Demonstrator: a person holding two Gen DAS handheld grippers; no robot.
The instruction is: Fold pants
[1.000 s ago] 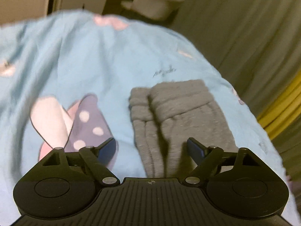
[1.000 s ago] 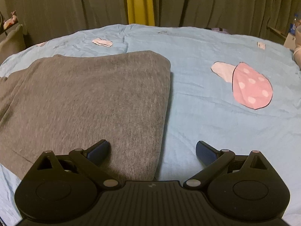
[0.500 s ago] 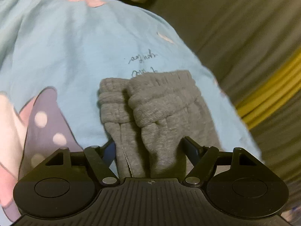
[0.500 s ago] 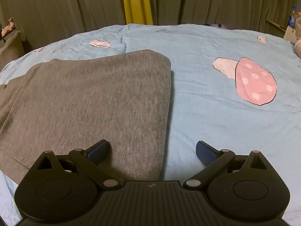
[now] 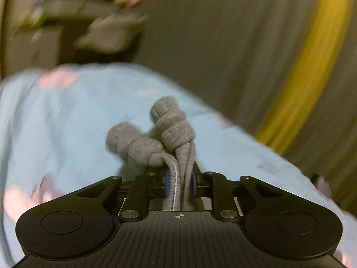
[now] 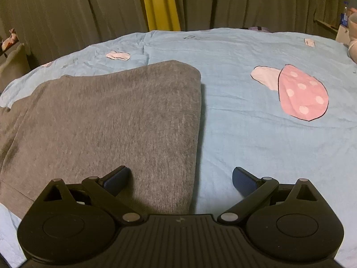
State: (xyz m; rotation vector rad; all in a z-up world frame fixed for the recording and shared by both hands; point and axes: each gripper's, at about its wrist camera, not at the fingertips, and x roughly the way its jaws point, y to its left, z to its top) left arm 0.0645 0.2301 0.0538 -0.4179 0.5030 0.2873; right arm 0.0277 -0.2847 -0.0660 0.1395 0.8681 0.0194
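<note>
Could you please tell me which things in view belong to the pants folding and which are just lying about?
Belonging to the job:
- grey knit pants, ribbed cuffs bunched
- left gripper, just closed on the pant legs
- right gripper, open over the pants' edge

Just lying about:
- light blue bedspread
- pink dotted patch
- yellow curtain strip

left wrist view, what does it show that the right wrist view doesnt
Only the left wrist view shows the left gripper, whose jaws have just been closing, now shut on the bunched pant cuffs, with blurred furniture behind. Only the right wrist view shows the right gripper open over the flat part of the pants and a pink dotted print. Both show grey pants, the blue bedcover and a yellow curtain strip.
</note>
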